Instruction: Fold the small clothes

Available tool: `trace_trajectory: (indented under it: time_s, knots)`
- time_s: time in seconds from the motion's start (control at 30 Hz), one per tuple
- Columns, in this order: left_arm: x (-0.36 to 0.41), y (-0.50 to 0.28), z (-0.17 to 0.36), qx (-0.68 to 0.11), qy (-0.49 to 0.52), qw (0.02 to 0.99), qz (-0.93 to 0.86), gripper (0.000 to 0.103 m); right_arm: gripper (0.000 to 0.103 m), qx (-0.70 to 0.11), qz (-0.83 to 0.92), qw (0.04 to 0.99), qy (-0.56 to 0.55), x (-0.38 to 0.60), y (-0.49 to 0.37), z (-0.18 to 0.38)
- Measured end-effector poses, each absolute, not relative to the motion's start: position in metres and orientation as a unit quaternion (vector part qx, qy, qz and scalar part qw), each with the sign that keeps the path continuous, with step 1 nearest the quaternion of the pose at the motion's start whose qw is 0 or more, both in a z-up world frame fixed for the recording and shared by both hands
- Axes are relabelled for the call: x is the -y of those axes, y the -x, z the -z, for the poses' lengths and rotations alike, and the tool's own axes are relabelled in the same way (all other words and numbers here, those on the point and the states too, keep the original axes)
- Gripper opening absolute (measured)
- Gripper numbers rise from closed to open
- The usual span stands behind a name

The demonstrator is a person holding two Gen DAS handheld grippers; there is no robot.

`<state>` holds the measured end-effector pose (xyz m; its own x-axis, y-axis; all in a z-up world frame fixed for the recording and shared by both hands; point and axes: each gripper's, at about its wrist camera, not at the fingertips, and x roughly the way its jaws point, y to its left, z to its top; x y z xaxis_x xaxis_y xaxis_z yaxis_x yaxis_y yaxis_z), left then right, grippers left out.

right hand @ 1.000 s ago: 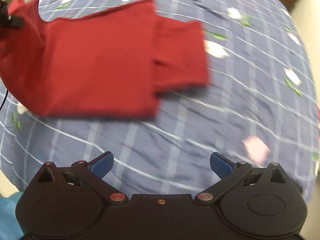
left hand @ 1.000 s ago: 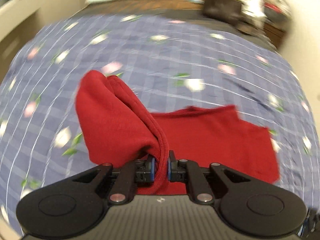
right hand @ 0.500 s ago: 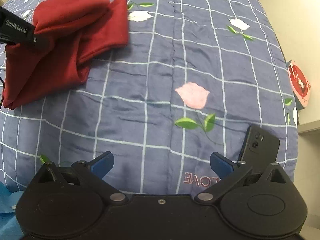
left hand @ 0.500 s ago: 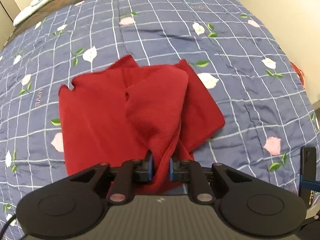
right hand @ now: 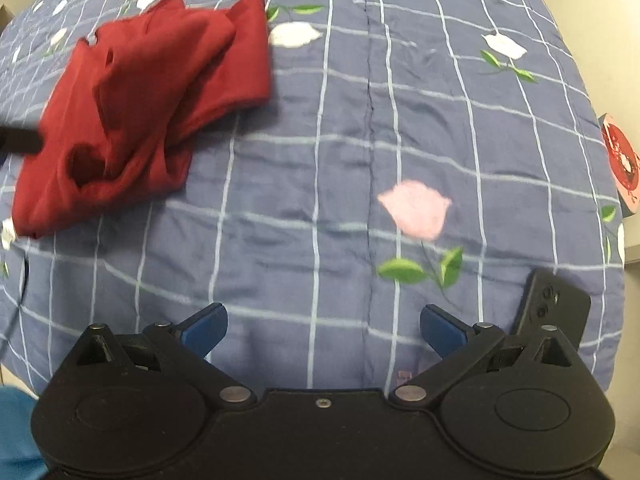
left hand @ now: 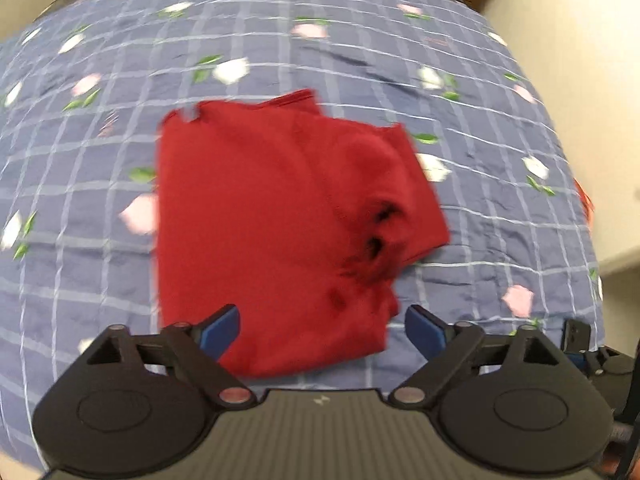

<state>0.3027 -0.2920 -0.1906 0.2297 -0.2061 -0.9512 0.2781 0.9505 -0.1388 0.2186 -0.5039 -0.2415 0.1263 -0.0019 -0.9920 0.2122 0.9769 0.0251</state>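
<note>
The red garment point(left hand: 280, 220) lies folded on the bedspread point(left hand: 500, 208), a soft, matte knit in a rough rectangle. Its left edge runs fairly straight, while the right side bunches into rumpled layers with dark creases, and a hemmed edge shows along the far side. In the right wrist view the same garment point(right hand: 144, 108) sits far to the left, its upper layers puckered over the flat one beneath.

The left gripper point(left hand: 322, 328) hangs just above the garment's near edge, its blue-tipped fingers point(left hand: 220, 326) spread wide and gripping nothing; the cloth lies between and beyond them. The right gripper point(right hand: 322, 330) is well apart from the garment, over bare bedspread, its jaws likewise spread with nothing between them.

The bedspread is a quilted blue-grey fabric with a pale grid and scattered pink and white flowers with green leaves, lightly wrinkled. A black phone point(right hand: 554, 304) with a camera cluster lies at the near right edge of the bed. A round red object point(right hand: 620, 164) shows past the bed's right side.
</note>
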Motion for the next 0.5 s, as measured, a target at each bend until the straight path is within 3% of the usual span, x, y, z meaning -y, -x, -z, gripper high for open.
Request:
trace_trajectory:
  time_s: [0.3, 0.5]
  knots:
    - [0.211, -0.309, 0.214, -0.639, 0.042, 0.768, -0.03, 0.101, 0.102, -0.589, 0.054, 0.775, -0.221, 0.519, -0.297, 0.22]
    - [0.182, -0.313, 0.229, -0.662, 0.079, 0.74, -0.084, 0.1, 0.102, -0.588, 0.018, 0.75, -0.303, 0.507, -0.356, 0.235]
